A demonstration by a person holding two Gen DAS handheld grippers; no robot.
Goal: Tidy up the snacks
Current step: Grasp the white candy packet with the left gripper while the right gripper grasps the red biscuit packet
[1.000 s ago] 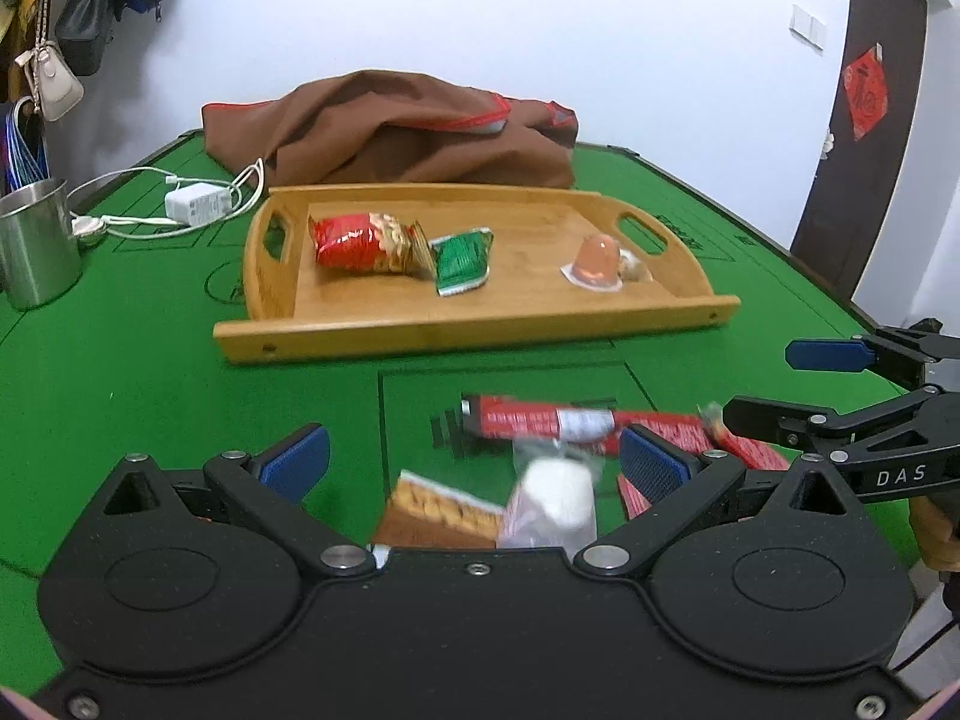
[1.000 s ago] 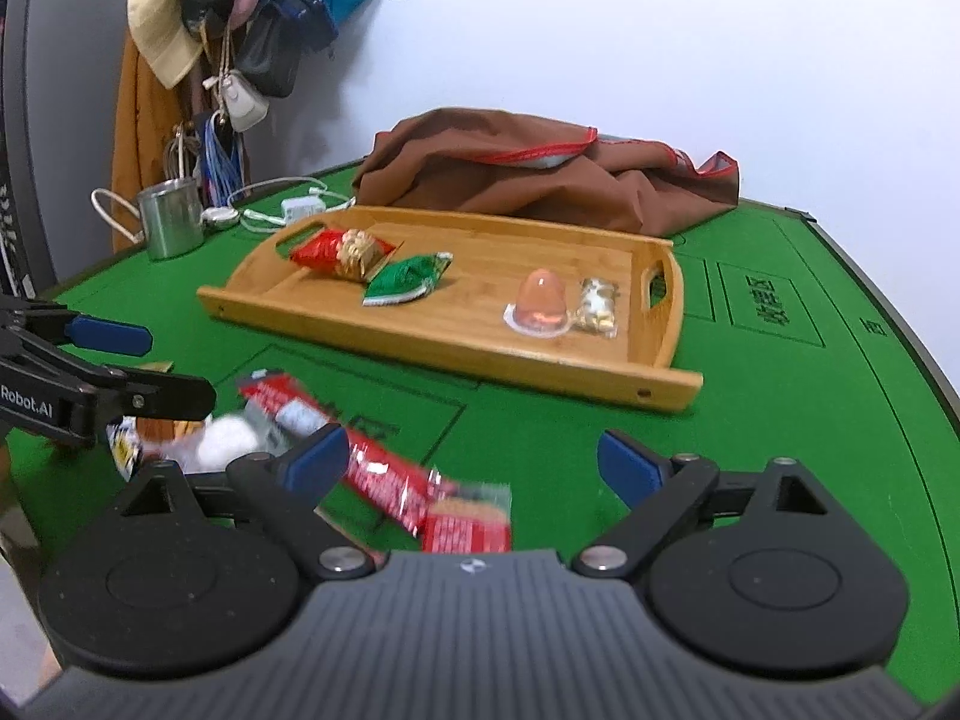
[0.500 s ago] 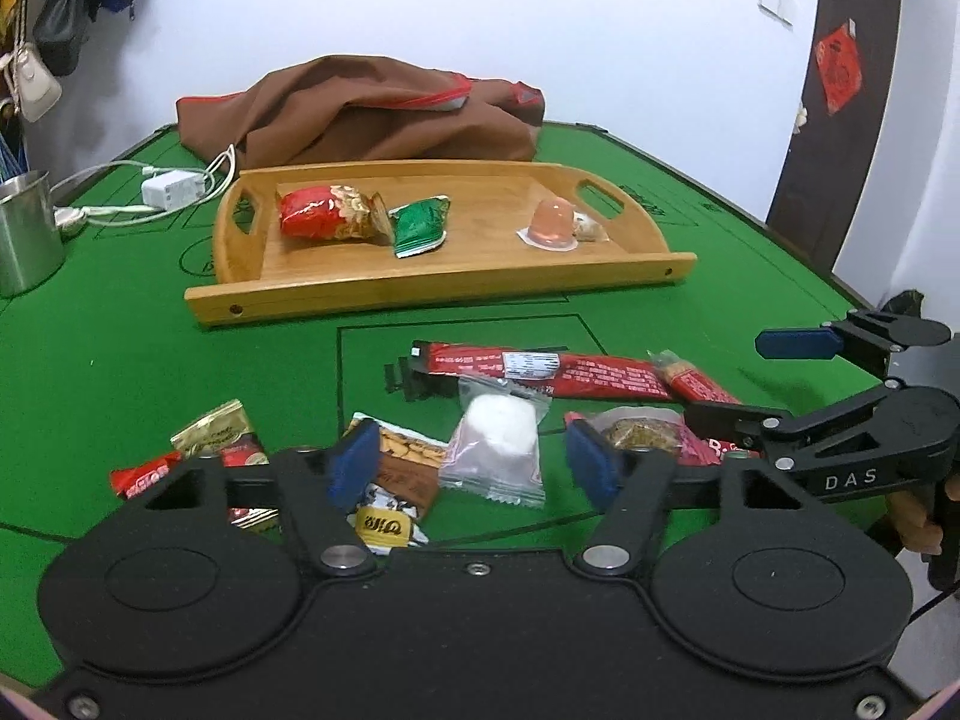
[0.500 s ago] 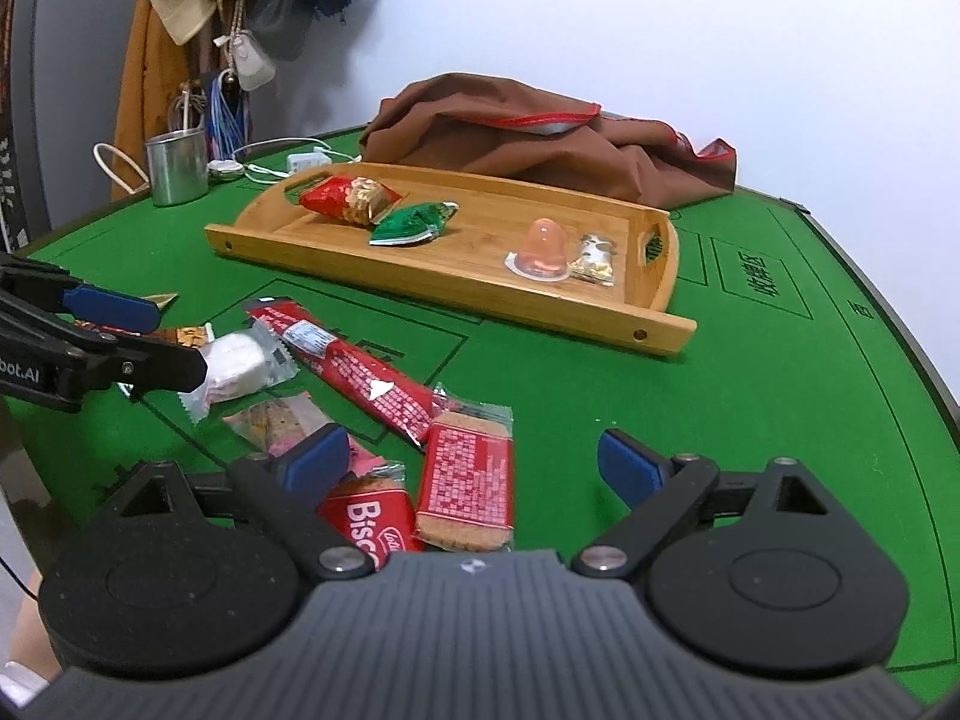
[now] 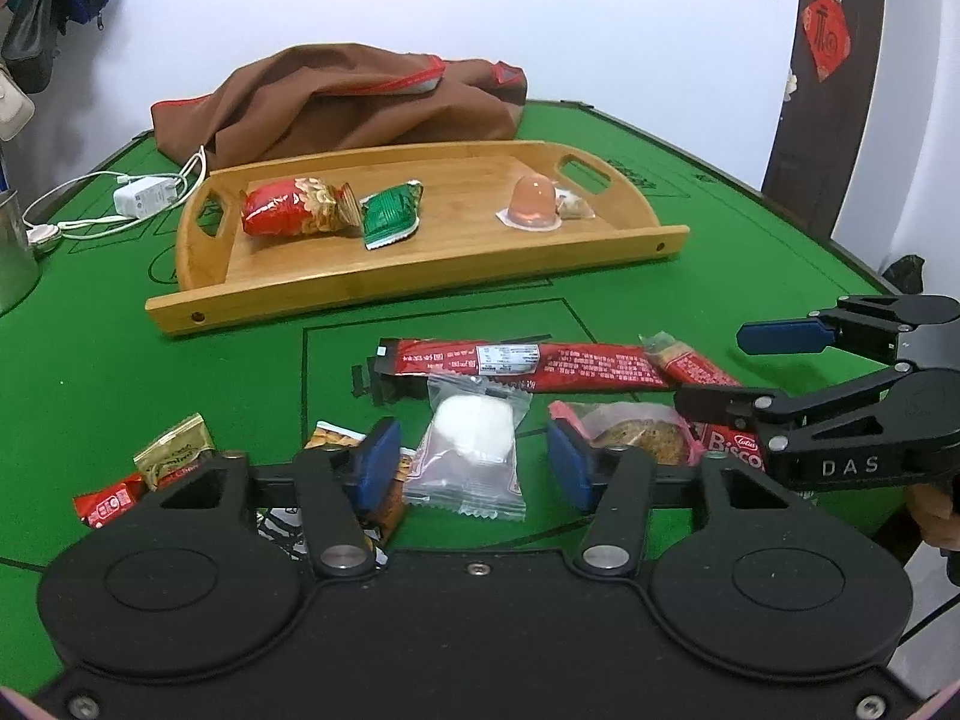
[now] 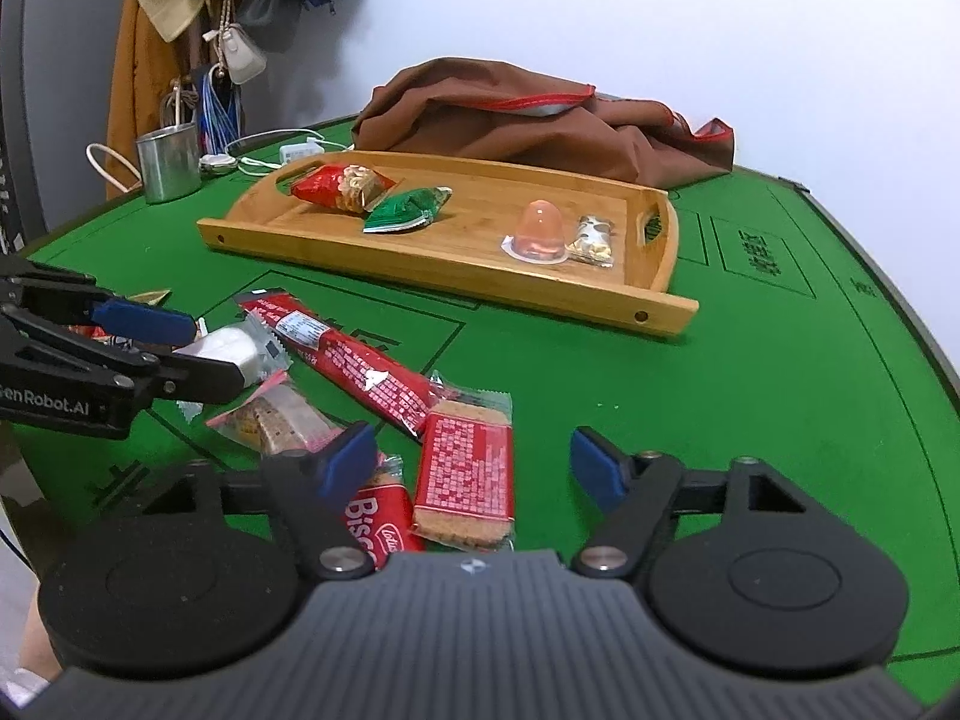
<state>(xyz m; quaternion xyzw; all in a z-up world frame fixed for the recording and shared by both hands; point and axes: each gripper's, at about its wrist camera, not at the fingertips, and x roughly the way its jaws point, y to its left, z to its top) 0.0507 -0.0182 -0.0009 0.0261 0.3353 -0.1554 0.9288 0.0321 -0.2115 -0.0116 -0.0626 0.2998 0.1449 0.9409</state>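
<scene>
Left gripper (image 5: 474, 465) is low over the near edge of the green counter (image 5: 150, 372), angled down and forward; its blue fingers (image 5: 377, 463) have just been closing and straddle a clear packet with a white sweet (image 5: 474, 447), gap visible both sides, so not gripping it. Right gripper (image 6: 474, 468) is also tilted down at the near side, jaws just narrowing but wide apart and released, over a red wafer pack (image 6: 465, 483) and a Biscoff pack (image 6: 375, 519) that sits half under its body. Each gripper enters the other's view from the side, and part of a hand shows behind the right one.

Loose snacks lie in a near pile: long red stick pack (image 5: 528, 363), pink-edged cracker pack (image 5: 636, 429), a gold sachet (image 5: 174, 456) and a small red sachet (image 5: 105, 501) at left, plus a packet partly hidden behind the left finger, print unreadable. Exact loose count is unclear.

Wooden tray (image 5: 420, 276) sits farther back holding four items: red peanut bag (image 5: 294, 207), green pouch (image 5: 390, 216), jelly cup (image 5: 531, 204), small clear-wrapped snack (image 6: 594, 240). Behind it lie a brown cloth (image 5: 360, 102), one white charger (image 5: 141, 198) and one metal cup (image 6: 168, 162)
</scene>
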